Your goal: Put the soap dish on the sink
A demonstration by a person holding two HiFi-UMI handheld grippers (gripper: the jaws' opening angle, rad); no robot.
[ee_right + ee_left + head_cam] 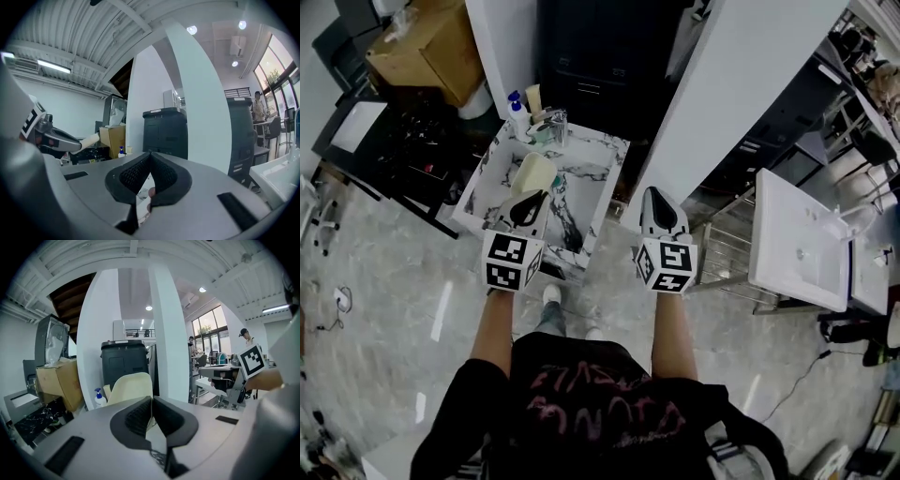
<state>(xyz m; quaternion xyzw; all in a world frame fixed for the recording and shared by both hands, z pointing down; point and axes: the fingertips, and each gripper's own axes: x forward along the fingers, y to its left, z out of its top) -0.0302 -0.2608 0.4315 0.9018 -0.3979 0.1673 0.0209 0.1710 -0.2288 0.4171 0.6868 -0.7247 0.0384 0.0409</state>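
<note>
My left gripper (530, 202) has its fingers (136, 417) pinching the near edge of the pale cream plastic soap dish (533, 173), which sticks out toward 12 o'clock over the left part of the basin of the white sink with black marble veining (614, 152). I cannot tell whether the dish is touching the sink or hanging above it. My right gripper (654, 197) hangs off the sink's 3 o'clock side, its fingers (164, 176) pressed together on nothing.

The grip worries me most. I hold only one edge, so I judge the dish could pivot or slip if I tilt or bump it. Letting go here would likely drop it into the basin, not onto the rim. The back ledge at 12 o'clock looks crowded: a chrome faucet (553, 122) stands there with a white bottle with a blue pump top (517, 111) at 11 o'clock, so I could knock the bottle over. The side rims look narrow, and a dish set there might tip.

I can read no brand or label. The cubes carry only black-and-white square markers, and the red print on the person's dark shirt is illegible.
</note>
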